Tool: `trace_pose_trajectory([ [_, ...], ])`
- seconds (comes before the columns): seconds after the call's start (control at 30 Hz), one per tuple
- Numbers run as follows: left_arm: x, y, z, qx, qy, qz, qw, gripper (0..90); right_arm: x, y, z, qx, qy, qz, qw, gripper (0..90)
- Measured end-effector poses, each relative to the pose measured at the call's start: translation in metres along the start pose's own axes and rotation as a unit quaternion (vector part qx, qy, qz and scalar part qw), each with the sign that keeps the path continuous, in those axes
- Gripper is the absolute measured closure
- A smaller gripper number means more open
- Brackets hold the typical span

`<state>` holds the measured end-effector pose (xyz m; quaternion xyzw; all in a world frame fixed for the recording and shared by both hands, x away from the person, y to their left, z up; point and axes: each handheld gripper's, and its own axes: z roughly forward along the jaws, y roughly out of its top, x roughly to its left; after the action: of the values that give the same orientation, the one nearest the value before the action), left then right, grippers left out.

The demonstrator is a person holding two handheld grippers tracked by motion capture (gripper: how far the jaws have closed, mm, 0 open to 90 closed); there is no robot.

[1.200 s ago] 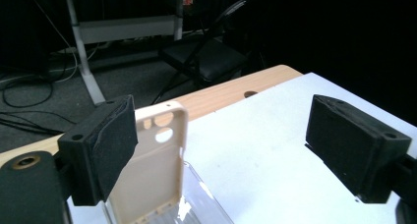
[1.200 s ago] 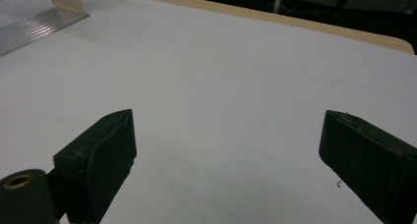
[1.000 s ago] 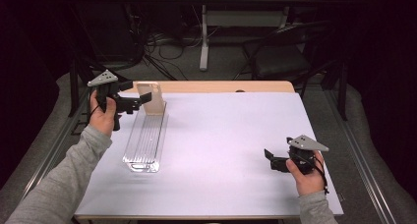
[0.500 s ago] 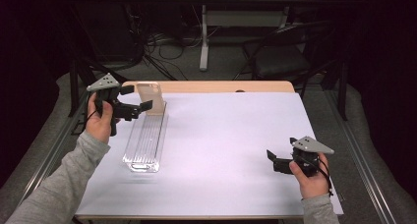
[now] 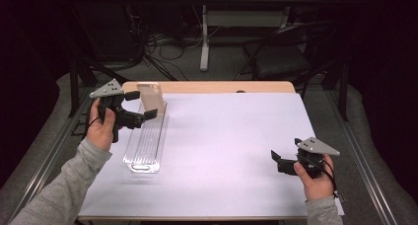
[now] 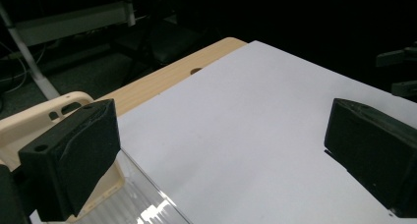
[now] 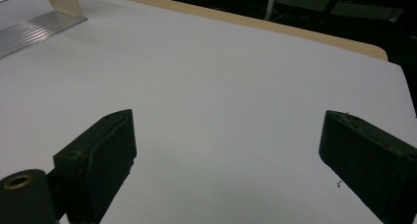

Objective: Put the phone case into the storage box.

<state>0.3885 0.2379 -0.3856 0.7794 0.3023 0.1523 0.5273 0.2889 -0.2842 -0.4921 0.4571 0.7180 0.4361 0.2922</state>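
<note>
While your left gripper (image 5: pixel 140 111) hangs over the table's far left corner, its jaws stand wide apart with nothing between them. In the left gripper view one jaw sits just in front of the beige phone case (image 6: pixel 37 123), the other well off over bare white sheet; whether that near jaw touches the case is hard to tell from here, probably not. The phone case (image 5: pixel 152 97) stands upright at the far end of the clear ribbed tray (image 5: pixel 145 143), leaning a bit, close to the table's far edge. The tray lies lengthwise along the left edge, running from the far left corner toward the near edge, flat on the white sheet (image 5: pixel 231 146). Your left hand (image 5: pixel 102 129) grips the handle just outside the tray's left side.

Your right gripper (image 5: pixel 278 162) is near the table's near right corner, low over the sheet, jaws pointing left toward the middle. Its jaws are spread wide too, empty; the right gripper view shows plain white sheet between them, with the tray (image 7: pixel 34 27) and the bottom of the case (image 7: pixel 64 0) far off at that picture's top left. Your right hand (image 5: pixel 315 180) sits by the near edge. The two grippers are well apart. A wooden strip (image 5: pixel 222 87) of the table shows along the far edge beyond the sheet.
</note>
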Motion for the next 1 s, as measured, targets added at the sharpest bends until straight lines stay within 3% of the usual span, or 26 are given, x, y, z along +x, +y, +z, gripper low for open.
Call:
trace_pose_trajectory([
  [0.37,0.0,-0.009,-0.013,-0.01,0.0,-0.014,0.9999,0.8,0.003,0.001,0.001,-0.001,0.007,-0.002,1.0,6.9],
  [0.8,-0.031,-0.04,-0.031,-0.006,-0.03,-0.006,0.9995,0.9,0.004,0.0,-0.011,-0.008,0.014,-0.007,0.9999,6.9],
  [1.0,-0.038,-0.05,-0.037,-0.016,-0.028,-0.011,0.9994,1.0,0.006,-0.002,-0.018,-0.007,0.017,-0.013,0.9997,6.9],
])
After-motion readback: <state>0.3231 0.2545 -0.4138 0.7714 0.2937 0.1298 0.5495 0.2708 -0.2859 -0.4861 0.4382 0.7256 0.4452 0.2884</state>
